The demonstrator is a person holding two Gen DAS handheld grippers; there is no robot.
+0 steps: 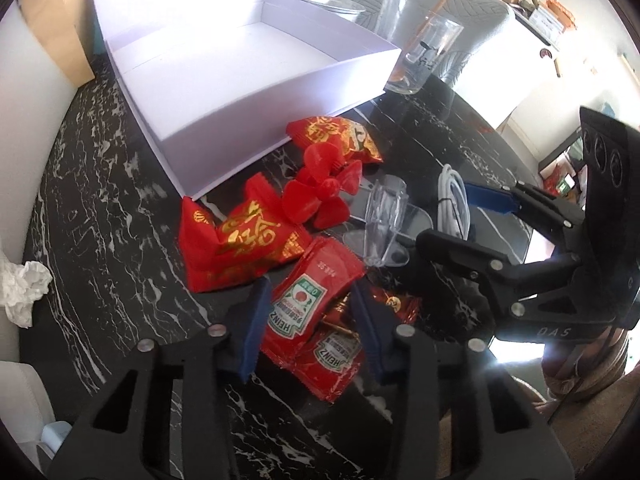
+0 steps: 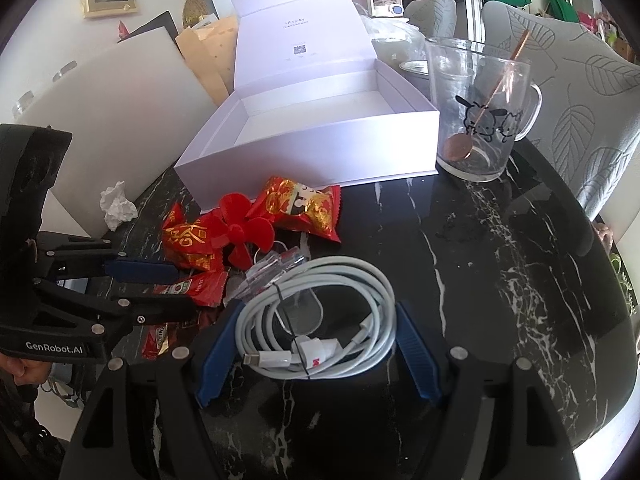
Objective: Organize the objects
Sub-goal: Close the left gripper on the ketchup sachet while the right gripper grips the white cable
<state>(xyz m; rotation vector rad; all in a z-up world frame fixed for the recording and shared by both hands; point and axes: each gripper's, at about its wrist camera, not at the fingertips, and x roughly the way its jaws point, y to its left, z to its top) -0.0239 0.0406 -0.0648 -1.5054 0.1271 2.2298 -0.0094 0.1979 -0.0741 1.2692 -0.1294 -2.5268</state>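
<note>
Two ketchup packets (image 1: pixel 304 312) — two snack bags (image 1: pixel 240 240) — one cable (image 2: pixel 316 316).

Open white cardboard box (image 2: pixel 320 140) sat at the back of the black marble worktop (image 2: pixel 500 280), lid standing up behind it. Clear glass mug (image 2: pixel 480 120) stood just right of the box, copper spoon (image 2: pixel 486 108) leaning inside. Two red foil snack packets (image 1: pixel 240 240) lay before the box's front edge, red plastic fan propeller (image 1: pixel 320 192) between them. Red ketchup sachets (image 1: pixel 312 312) lay nearest the left gripper (image 1: pixel 308 320), between its jaws. Clear plastic stand (image 1: pixel 384 224) lay right of the propeller; coiled white cable (image 2: pixel 320 320) right of that, between the right gripper (image 2: pixel 320 356) jaws. Crumpled white tissue (image 2: pixel 118 206) sat at the worktop's left edge.
</note>
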